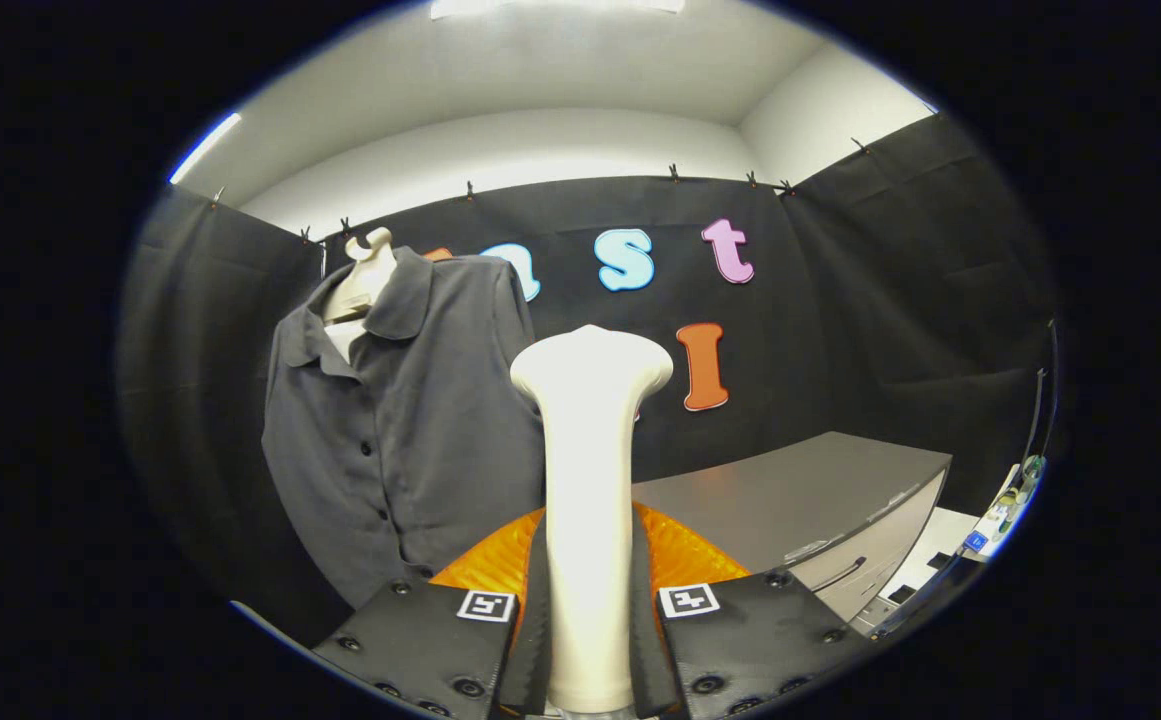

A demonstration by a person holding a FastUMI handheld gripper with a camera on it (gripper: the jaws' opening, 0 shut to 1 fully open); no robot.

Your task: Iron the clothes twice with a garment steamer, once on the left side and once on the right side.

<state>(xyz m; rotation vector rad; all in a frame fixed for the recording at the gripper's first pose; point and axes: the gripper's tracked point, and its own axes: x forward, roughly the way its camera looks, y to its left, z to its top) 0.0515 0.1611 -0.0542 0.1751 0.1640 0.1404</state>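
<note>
Both fingers of the hand-held gripper (588, 610) clamp the cream garment steamer (590, 480) upright between them; beyond, left of its head, a grey shirt (410, 420) hangs on a mannequin (365, 275).

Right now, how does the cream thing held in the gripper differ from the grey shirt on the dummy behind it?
The garment steamer is cream, smooth and rigid; the shirt is dark grey, soft and slightly creased. The steamer stands upright between the fingers of the gripper, which is shut on it; the shirt hangs on a mannequin, beyond the fingers and apart from the steamer. The steamer's head is plain; the shirt has a collar and buttons.
</note>
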